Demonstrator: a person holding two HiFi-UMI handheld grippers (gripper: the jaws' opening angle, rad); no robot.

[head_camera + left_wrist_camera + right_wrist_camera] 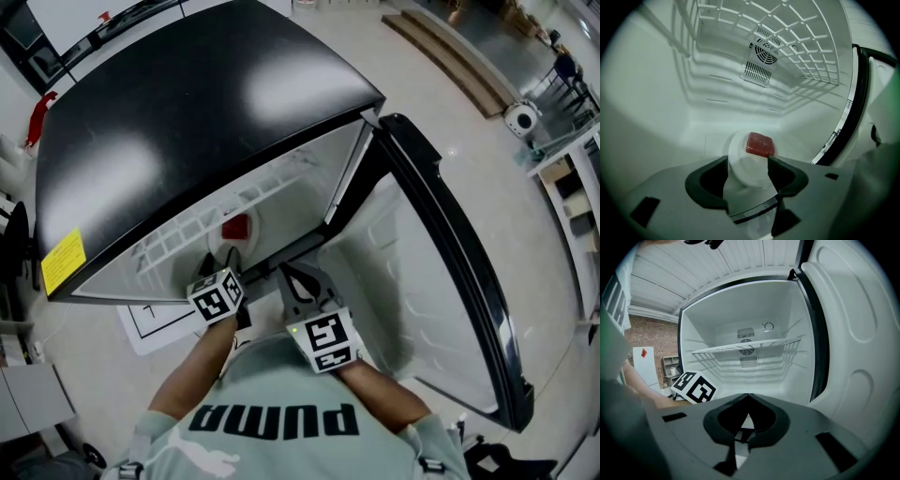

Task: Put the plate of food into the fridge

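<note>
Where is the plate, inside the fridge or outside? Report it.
Inside: the plate, bearing red food, lies in the fridge, below its wire shelf, white walls all around.

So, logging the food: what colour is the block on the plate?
The block is red; left gripper view.

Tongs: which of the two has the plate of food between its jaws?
The left tongs: its jaws stand apart either side of the white plate with the red food block. The right tongs are shut, with nothing between them.
</note>
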